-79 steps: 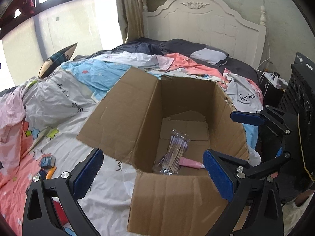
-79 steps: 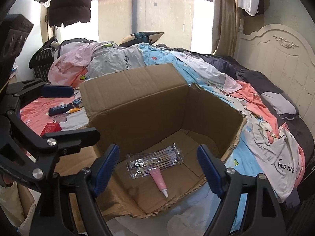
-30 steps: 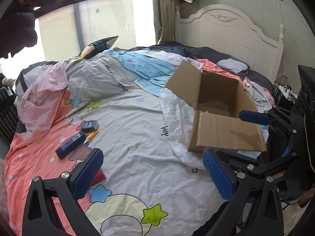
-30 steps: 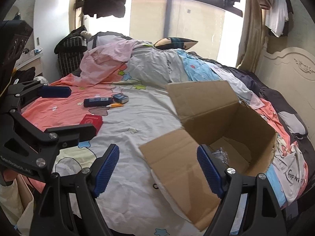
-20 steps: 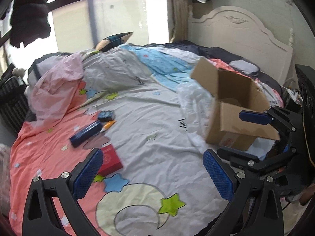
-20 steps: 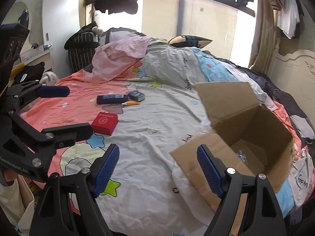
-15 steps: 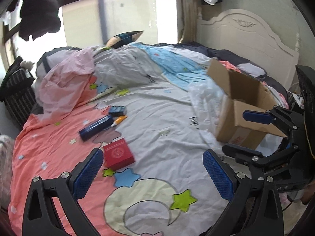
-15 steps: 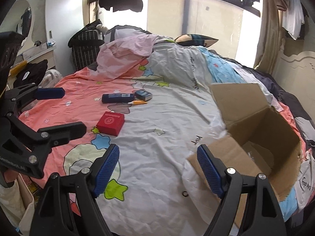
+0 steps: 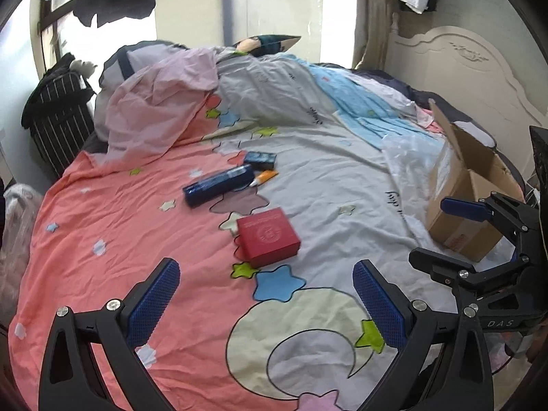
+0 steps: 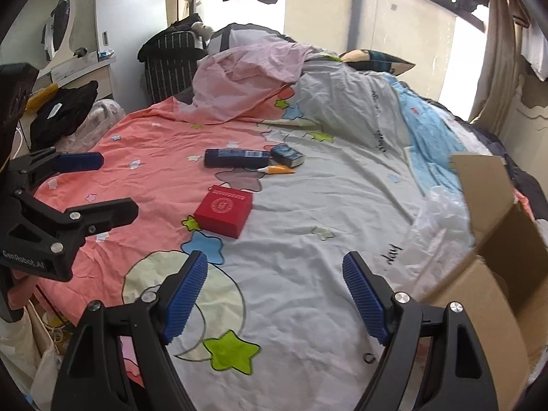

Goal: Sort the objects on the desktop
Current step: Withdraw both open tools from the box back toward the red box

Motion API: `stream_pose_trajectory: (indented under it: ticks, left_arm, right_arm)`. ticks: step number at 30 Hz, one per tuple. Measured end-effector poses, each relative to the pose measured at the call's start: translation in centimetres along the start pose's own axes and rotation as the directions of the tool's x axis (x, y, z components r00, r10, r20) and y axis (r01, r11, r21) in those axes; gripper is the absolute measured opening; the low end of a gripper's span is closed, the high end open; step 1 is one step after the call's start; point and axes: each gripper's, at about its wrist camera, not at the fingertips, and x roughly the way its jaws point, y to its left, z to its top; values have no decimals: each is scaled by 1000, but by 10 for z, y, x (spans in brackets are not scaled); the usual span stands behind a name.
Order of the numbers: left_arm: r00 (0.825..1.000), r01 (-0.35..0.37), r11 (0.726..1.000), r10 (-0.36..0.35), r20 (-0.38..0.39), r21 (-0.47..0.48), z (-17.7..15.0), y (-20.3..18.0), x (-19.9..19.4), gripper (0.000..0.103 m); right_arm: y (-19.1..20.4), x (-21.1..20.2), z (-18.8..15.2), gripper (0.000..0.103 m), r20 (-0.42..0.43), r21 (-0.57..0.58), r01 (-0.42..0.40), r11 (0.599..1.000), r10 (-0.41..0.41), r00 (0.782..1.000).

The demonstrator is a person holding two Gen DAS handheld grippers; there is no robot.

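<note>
- Cardboard box point(image 9: 460, 202) sits open at the bed's point(image 9: 325, 178) right edge, flaps up; its inside is hidden in both views.
- Beyond the glossy red box point(image 9: 268, 236), mid-bed: dark blue tube point(image 9: 219, 185), small blue carton point(image 9: 259, 159), orange tube point(image 9: 263, 178).
- Only the right wrist view shows the tube's barcode.
- Left hand-held gripper point(image 9: 265, 303) and right hand-held gripper point(image 10: 274, 296) both gape wide, empty, above the quilt.
</note>
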Motion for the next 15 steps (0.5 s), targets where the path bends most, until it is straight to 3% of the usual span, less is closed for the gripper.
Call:
stream_pose_trajectory:
  ticks: [15]
  left_arm:
    - [996,-82,996,81,-46,-22,-21,31,29,103]
  right_arm:
    - [24,50,7,78,-62,0,-61,998,61,996]
